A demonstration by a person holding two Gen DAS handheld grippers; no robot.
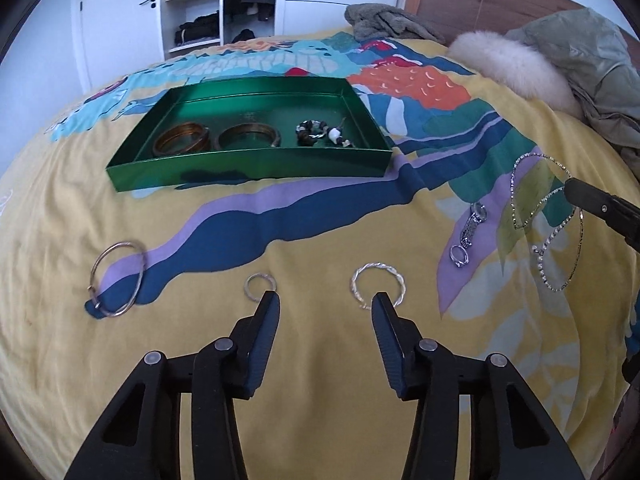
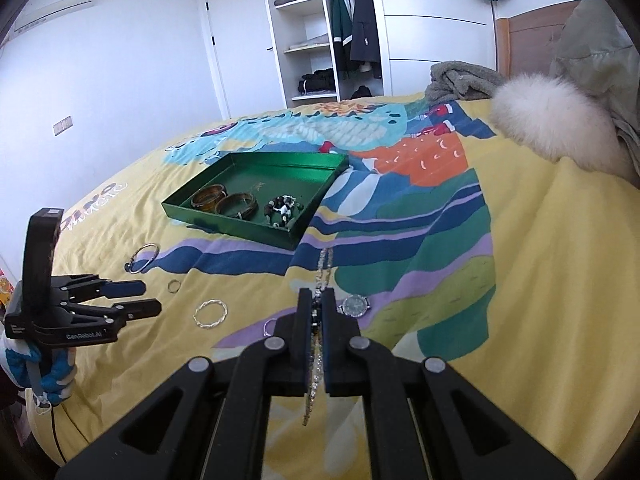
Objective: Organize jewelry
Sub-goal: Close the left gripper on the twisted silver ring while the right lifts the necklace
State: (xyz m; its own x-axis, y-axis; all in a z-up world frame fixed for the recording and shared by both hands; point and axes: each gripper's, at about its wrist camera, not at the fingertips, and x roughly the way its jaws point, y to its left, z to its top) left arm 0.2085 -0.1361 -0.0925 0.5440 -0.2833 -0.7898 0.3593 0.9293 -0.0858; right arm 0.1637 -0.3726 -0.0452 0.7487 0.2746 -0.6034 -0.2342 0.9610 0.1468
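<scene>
My left gripper point(image 1: 325, 300) hovers open over the bedspread with nothing between its fingers. A small ring point(image 1: 260, 287) lies by its left fingertip and a twisted silver bangle point(image 1: 378, 284) by its right one. My right gripper point(image 2: 316, 300) is shut on a rhinestone necklace point(image 2: 324, 264), which dangles in loops from its tip point(image 1: 552, 208). The green tray point(image 1: 248, 166) holds two amber bangles point(image 1: 182, 140) and a beaded bracelet point(image 1: 320, 132). A thin large bangle point(image 1: 118, 280), a watch point(image 1: 474, 224) and a ring point(image 1: 459, 258) lie loose on the bed.
A fur-trimmed coat point(image 1: 520, 64) and a grey garment point(image 1: 384, 20) lie at the head of the bed. An open wardrobe point(image 2: 320, 32) stands beyond the far edge. A gloved hand point(image 2: 52, 372) holds the left gripper at the left of the right wrist view.
</scene>
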